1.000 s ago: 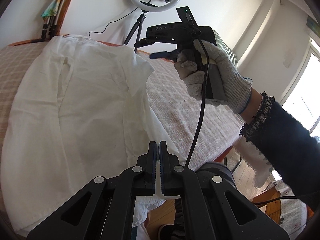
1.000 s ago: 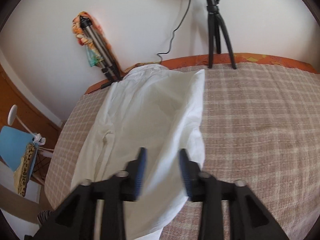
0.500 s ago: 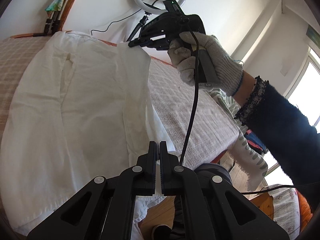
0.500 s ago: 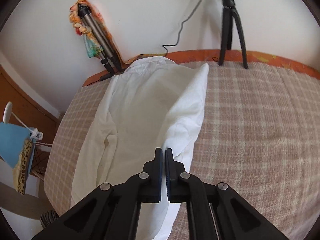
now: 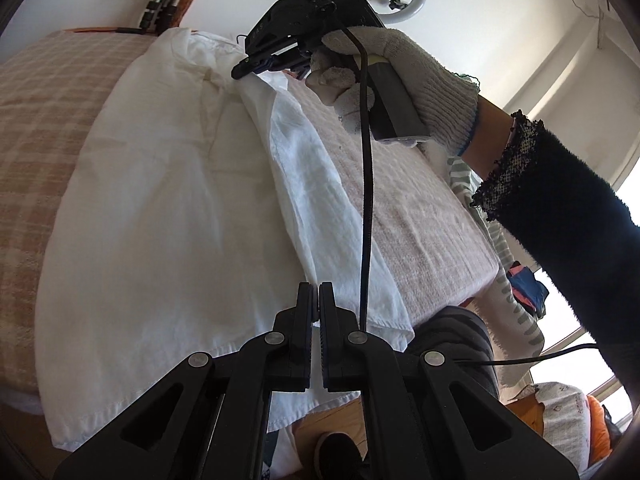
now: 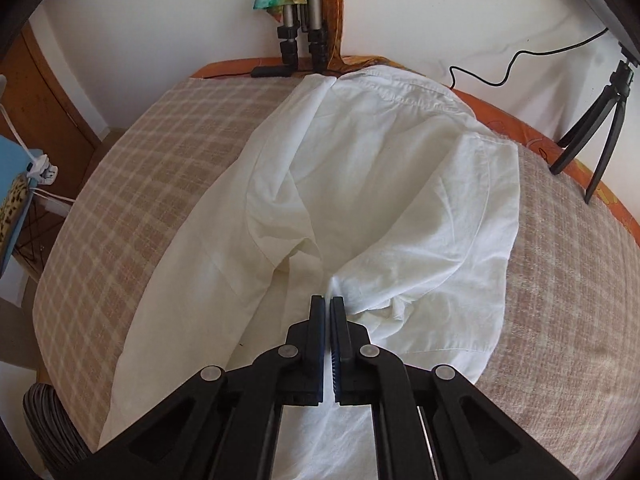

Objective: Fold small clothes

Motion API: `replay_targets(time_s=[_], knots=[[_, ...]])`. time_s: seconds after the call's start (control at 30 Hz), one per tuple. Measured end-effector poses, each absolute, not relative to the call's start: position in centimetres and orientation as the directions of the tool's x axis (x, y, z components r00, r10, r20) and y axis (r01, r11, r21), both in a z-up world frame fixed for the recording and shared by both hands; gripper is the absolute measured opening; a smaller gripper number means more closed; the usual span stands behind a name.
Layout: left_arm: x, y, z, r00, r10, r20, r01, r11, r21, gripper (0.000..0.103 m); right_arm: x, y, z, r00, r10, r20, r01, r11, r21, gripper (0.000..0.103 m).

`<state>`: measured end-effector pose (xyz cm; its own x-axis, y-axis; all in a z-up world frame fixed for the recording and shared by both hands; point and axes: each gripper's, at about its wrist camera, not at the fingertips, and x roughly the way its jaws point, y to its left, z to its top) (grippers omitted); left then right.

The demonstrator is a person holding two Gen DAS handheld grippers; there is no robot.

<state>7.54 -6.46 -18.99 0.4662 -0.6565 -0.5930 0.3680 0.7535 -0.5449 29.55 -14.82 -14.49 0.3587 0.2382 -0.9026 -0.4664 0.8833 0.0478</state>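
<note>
Since half a second ago the right-hand side of the white shirt (image 6: 360, 168) has come up off the bed (image 6: 132, 184) and started swinging in over the middle, with the right tool (image 6: 331, 312) now way further up toward the collar end.

Biggest thing first: the shirt lies spread on the plaid bed cover, long axis running near to far, collar at the far end by the wall and hem at the near edge, hanging a bit over it. It's flat on its left half, bunched and lifted on its right.

Step-wise I'd say this is the lengthwise side fold, flap mid-swing. Next move probably means carrying both pinched points leftward together and laying the flap down flat, so the fold line stays parallel to that long axis and no crease gets trapped under.

Right tool is closed tight on a gather of the shirt's right edge, fabric puckering right at the tips. In the left wrist view it (image 5: 256, 66) sits up near the shoulder, gripped by a gloved hand (image 5: 400, 84).

Left tool (image 5: 319, 300) has its fingers pressed together down by the hem; looks like it's got cloth, but I can't tell for sure.
</note>
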Motion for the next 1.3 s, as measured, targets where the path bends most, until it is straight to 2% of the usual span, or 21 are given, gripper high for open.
replay_targets(time_s=[0.07, 0.13, 0.17, 0.2, 0.23, 0.4, 0.47, 0.57, 0.97, 1.0, 1.07, 1.1, 1.3], knots=[[7.6, -6.4, -19.1, 0.465, -0.653, -0.597, 0.364, 0.757, -0.543, 0.002, 29.8, -14.9, -15.1, 0.350, 0.259, -0.900, -0.466, 0.882, 0.073, 0.001], [7.6, -6.3, -19.0, 0.466, -0.652, -0.599, 0.364, 0.758, -0.541, 0.002, 29.8, -15.3, -15.2, 0.345, 0.284, -0.895, -0.456, 0.884, 0.105, 0.006], [7.7, -6.3, -18.8, 0.464, -0.651, -0.600, 0.369, 0.758, -0.538, 0.002, 29.7, -15.9, -14.8, 0.350, 0.308, -0.885, -0.451, 0.883, 0.129, 0.014], [7.7, -6.3, -18.7, 0.461, -0.653, -0.601, 0.376, 0.757, -0.534, 0.002, 29.5, -16.5, -14.2, 0.357, 0.338, -0.871, -0.447, 0.880, 0.158, 0.030], [7.7, -6.3, -18.5, 0.458, -0.655, -0.601, 0.385, 0.756, -0.530, 0.002, 29.1, -17.4, -13.4, 0.375, 0.369, -0.851, -0.442, 0.878, 0.185, 0.033], [7.1, -5.9, -17.3, 0.451, -0.645, -0.617, 0.433, 0.763, -0.481, 0.004, 25.8, -23.2, -10.4, 0.442, 0.434, -0.785, -0.406, 0.877, 0.256, 0.033], [6.6, -5.5, -16.9, 0.450, -0.637, -0.626, 0.443, 0.768, -0.463, 0.009, 23.9, -25.7, -9.9, 0.452, 0.436, -0.778, -0.379, 0.884, 0.274, 0.033], [5.8, -4.7, -16.3, 0.459, -0.624, -0.633, 0.450, 0.777, -0.440, 0.010, 20.5, -28.9, -10.2, 0.449, 0.437, -0.779, -0.357, 0.887, 0.292, 0.032], [6.8, -2.6, -14.9, 0.525, -0.549, -0.651, 0.417, 0.832, -0.365, 0.011, 10.2, -31.5, -17.2, 0.327, 0.485, -0.811, -0.350, 0.859, 0.373, 0.030], [7.0, -2.4, -14.9, 0.522, -0.550, -0.652, 0.410, 0.832, -0.373, 0.012, 9.6, -31.2, -17.6, 0.325, 0.470, -0.820, -0.357, 0.864, 0.354, 0.029], [7.2, -1.8, -15.1, 0.520, -0.538, -0.664, 0.391, 0.840, -0.375, 0.024, 8.7, -30.7, -18.3, 0.320, 0.445, -0.837, -0.375, 0.870, 0.319, 0.027], [7.3, -1.4, -15.2, 0.522, -0.527, -0.670, 0.381, 0.848, -0.369, 0.035, 8.4, -30.5, -18.6, 0.319, 0.432, -0.844, -0.382, 0.873, 0.302, 0.025], [7.6, 1.5, -16.6, 0.505, -0.465, -0.727, 0.324, 0.883, -0.341, 0.037, 7.2, -30.7, -18.9, 0.326, 0.382, -0.865, -0.411, 0.881, 0.234, 0.019]])
